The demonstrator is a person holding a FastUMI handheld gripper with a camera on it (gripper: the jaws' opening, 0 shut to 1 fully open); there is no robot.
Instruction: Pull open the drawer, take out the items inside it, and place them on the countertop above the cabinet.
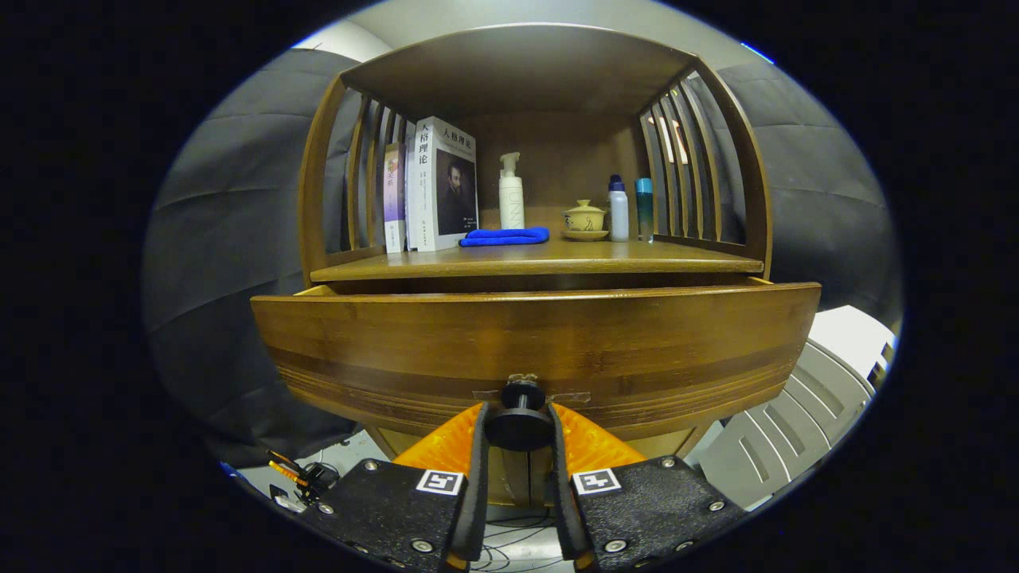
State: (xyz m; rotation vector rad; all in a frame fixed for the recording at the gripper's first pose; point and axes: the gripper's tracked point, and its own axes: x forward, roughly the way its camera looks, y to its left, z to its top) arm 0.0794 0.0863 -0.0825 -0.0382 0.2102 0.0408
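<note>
Between the two fingers of the tongs (pixel 519 426) a round, dark drawer knob (pixel 519 420) on a short stem is clamped, both fingers pressing on its sides. It is fixed to the drawer (pixel 533 350), whose front is a broad panel of brown, banded wood with fine grooves along its lower edge. The drawer is seen pulled out from the cabinet (pixel 318 199), with its top edge forward of the bench (pixel 637 256); its interior is hidden. On the bench, a smooth wooden board beneath a slatted-sided hutch, are set upright books (pixel 439 187), a white pump bottle (pixel 511 193), a folded blue cloth (pixel 505 236), a lidded cream cup on a saucer (pixel 585 220), and two slim bottles (pixel 629 208). Grey draped fabric is hung on both sides of the cabinet. Cables (pixel 509 549) are seen on the pale floor below.
</note>
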